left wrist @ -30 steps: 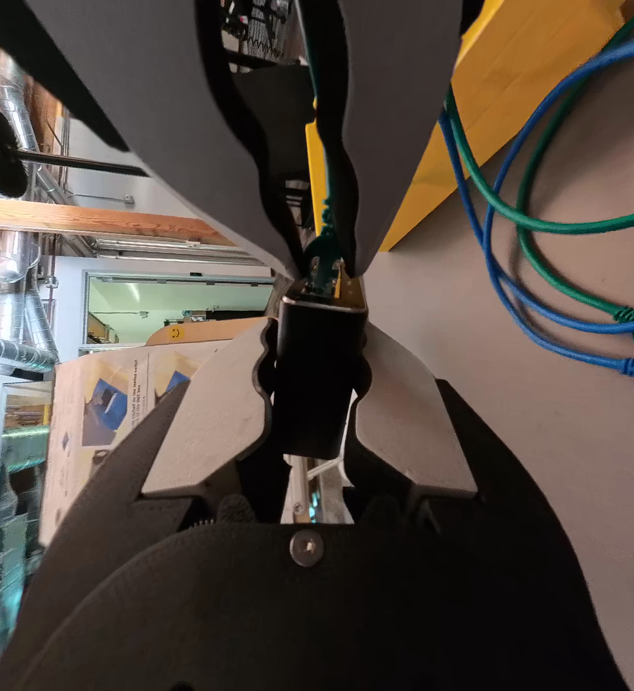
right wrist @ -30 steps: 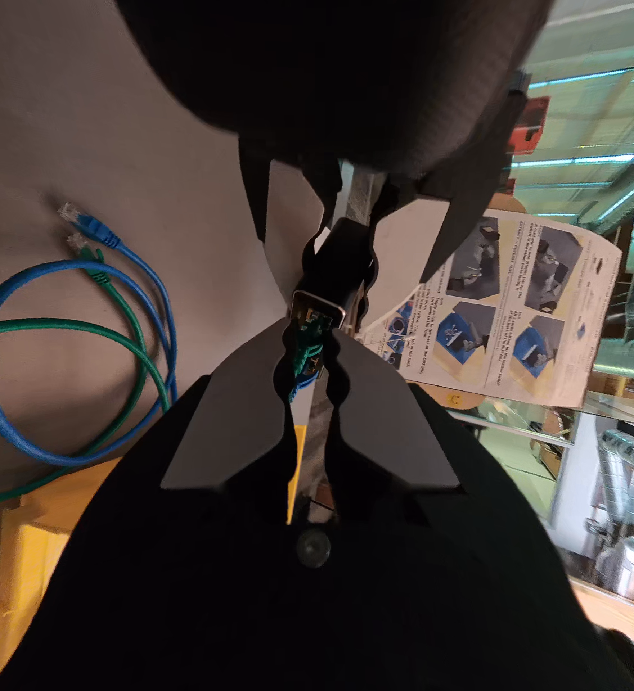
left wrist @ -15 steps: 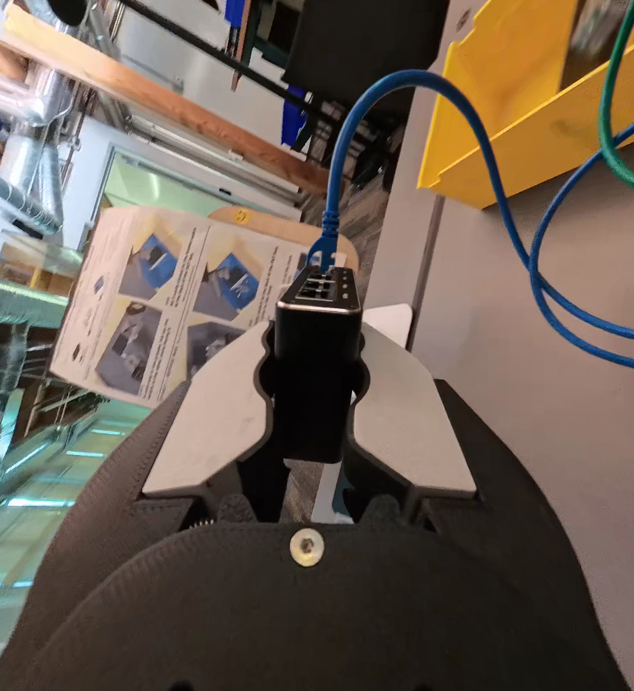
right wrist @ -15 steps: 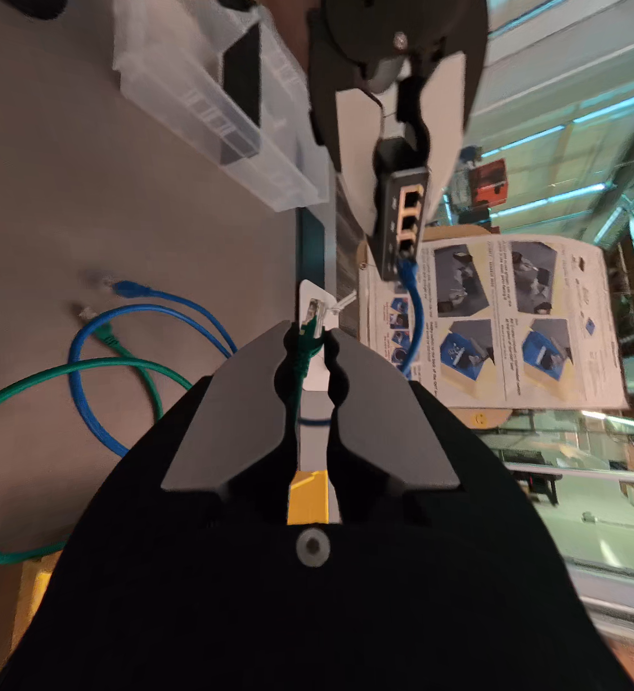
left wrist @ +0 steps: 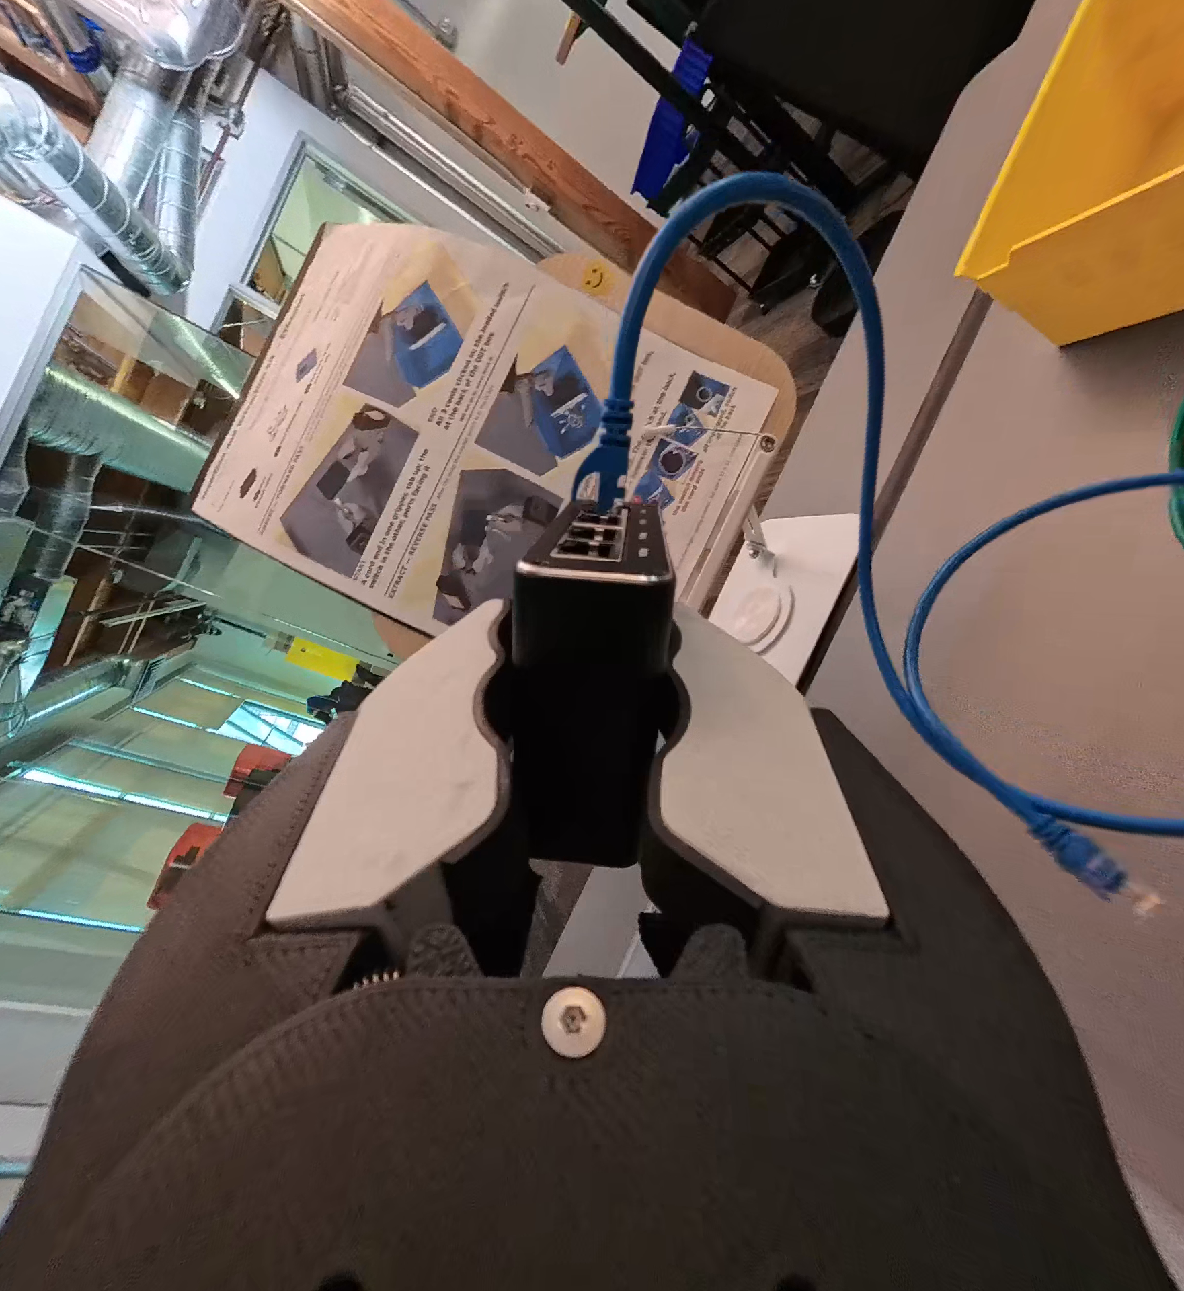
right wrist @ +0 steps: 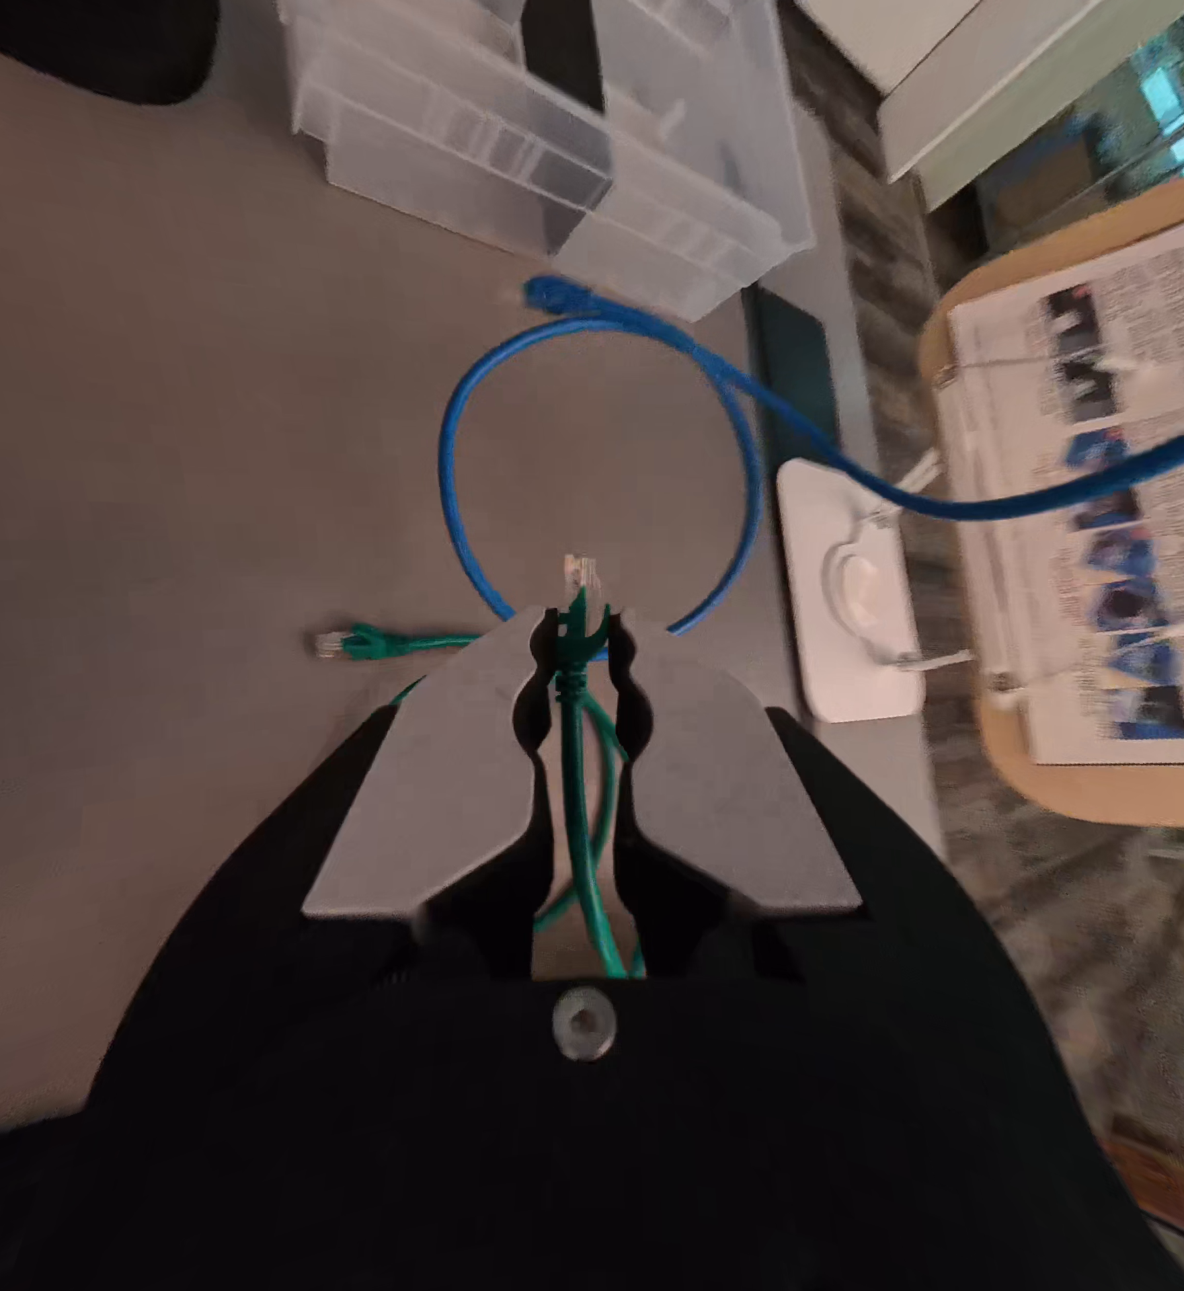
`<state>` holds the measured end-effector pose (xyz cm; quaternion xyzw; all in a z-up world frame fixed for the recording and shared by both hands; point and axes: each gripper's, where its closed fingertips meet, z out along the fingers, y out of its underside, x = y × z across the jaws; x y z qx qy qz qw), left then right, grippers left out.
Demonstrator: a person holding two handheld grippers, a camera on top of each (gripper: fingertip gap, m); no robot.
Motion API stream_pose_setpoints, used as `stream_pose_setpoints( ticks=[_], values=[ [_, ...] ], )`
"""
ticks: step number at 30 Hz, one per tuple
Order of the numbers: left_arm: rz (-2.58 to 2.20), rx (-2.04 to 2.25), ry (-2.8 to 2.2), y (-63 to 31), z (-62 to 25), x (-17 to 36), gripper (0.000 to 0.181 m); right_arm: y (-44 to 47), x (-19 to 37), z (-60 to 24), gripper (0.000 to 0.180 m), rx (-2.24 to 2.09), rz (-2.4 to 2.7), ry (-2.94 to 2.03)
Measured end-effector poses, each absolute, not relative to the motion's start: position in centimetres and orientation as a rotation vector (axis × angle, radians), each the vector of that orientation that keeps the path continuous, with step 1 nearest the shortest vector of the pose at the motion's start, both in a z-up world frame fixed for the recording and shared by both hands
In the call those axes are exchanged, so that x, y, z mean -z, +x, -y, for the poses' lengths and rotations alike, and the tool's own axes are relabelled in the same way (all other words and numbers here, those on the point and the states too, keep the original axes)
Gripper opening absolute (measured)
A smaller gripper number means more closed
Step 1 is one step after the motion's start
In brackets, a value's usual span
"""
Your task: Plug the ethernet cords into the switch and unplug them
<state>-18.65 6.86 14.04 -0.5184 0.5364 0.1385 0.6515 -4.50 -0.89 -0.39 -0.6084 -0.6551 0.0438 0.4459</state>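
My left gripper (left wrist: 589,629) is shut on a black switch (left wrist: 589,684) and holds it in the air, ports facing away. A blue ethernet cord (left wrist: 868,391) is plugged into its far port, arcs up and hangs to the table, its free plug (left wrist: 1085,870) lying there. My right gripper (right wrist: 580,622) is shut on the plug end of a green ethernet cord (right wrist: 578,705), the clear plug (right wrist: 580,574) sticking out past the fingertips above the table. The green cord's other plug (right wrist: 344,641) lies on the table. The blue cord (right wrist: 596,447) loops on the table beyond.
A yellow bin (left wrist: 1120,181) stands on the grey table (left wrist: 1064,698) at the right. Clear plastic bins (right wrist: 547,140) stand at the table's far side. A white stand (right wrist: 847,594) at the table edge holds a board with an instruction sheet (left wrist: 491,433). There is about 20 cm between the tips of the two grippers.
The right gripper pulled the green plug out of the switch and drew back down toward the table. The left gripper tilted the switch away; the blue cord stays plugged in.
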Motion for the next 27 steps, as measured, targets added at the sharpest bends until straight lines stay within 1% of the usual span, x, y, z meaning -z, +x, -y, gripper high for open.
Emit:
stream_pose_setpoints(
  ticks=[4,7,9,11,13,15,19,21,24,26,27],
  values=[
    [-1.217,-0.290,-1.184,-18.7,-7.2,-13.9,0.037,-4.7,5.7,1.5,0.014,-0.155,1.737,-1.724],
    [-1.182,-0.288,-1.204,-20.2,-7.5,-14.4,0.037,-5.7,8.1,1.5,0.017,-0.151,1.667,-1.825],
    [-1.147,-0.295,-1.224,-21.7,-7.7,-14.8,0.037,-6.1,9.1,1.6,0.024,-0.170,1.568,-1.886],
    [-1.119,-0.280,-1.230,-22.8,-7.6,-15.2,0.037,-5.6,10.1,1.3,0.044,-0.152,1.434,-1.992],
    [-1.095,-0.280,-1.226,-23.5,-7.5,-15.7,0.037,-5.5,10.1,1.7,0.054,-0.193,1.305,-2.024],
    [-1.085,-0.286,-1.224,-24.0,-7.5,-15.9,0.037,-6.2,8.9,2.8,0.066,-0.295,1.199,-1.983],
    [-1.066,-0.284,-1.228,-24.7,-7.7,-16.1,0.037,-6.6,4.9,4.4,0.074,-0.508,0.908,-1.856],
    [-1.057,-0.280,-1.229,-25.0,-7.7,-16.2,0.037,-6.3,3.4,4.9,0.074,-0.613,0.791,-1.777],
    [-1.038,-0.267,-1.227,-25.7,-7.6,-16.5,0.037,-4.6,3.8,4.5,0.075,-0.638,0.651,-1.791],
    [-1.020,-0.258,-1.228,-26.3,-7.5,-16.8,0.037,-2.5,5.6,3.2,0.070,-0.508,0.506,-1.908],
    [-1.012,-0.254,-1.226,-26.6,-7.4,-16.9,0.037,-2.0,7.1,2.9,0.070,-0.410,0.512,-1.977]
  ],
)
